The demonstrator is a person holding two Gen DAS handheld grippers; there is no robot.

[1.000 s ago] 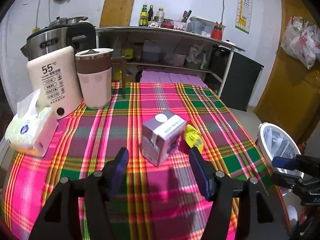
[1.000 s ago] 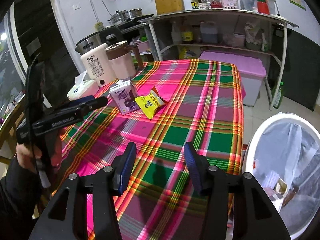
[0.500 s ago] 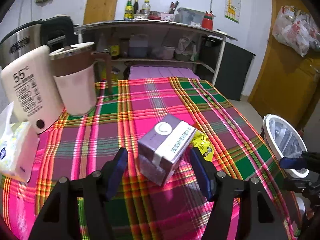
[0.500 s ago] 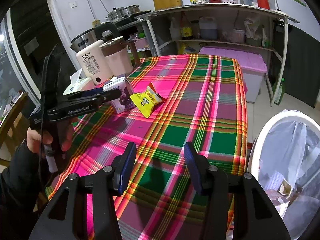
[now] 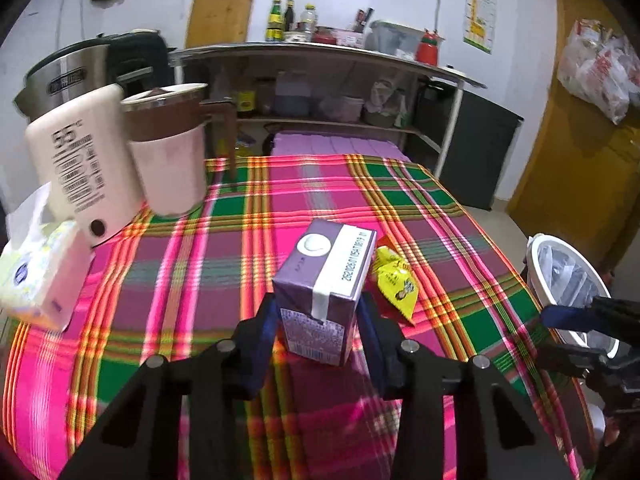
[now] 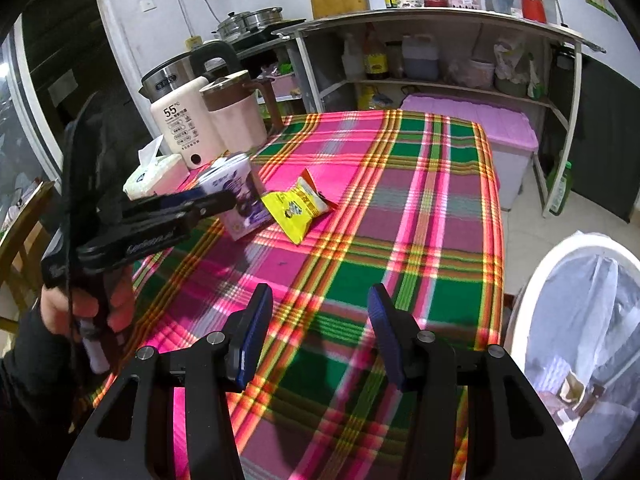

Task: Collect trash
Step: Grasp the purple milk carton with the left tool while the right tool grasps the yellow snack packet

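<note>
Left gripper [image 5: 318, 312] hugging purple carton [image 5: 326, 280] on plaid tablecloth [image 5: 224, 240], contact unclear; right gripper [image 6: 320, 320] wide, idle. Squeeze low and square, then lift toward white bin [image 6: 576, 320].

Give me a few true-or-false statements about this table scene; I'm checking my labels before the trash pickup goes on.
1. The left gripper has its fingers on either side of the purple carton. True.
2. The right gripper holds the yellow snack packet. False: it is open and empty, and the packet lies on the tablecloth.
3. The packet lies beside the carton. True.
4. The white bin stands on the table. False: it stands on the floor beside it.
</note>
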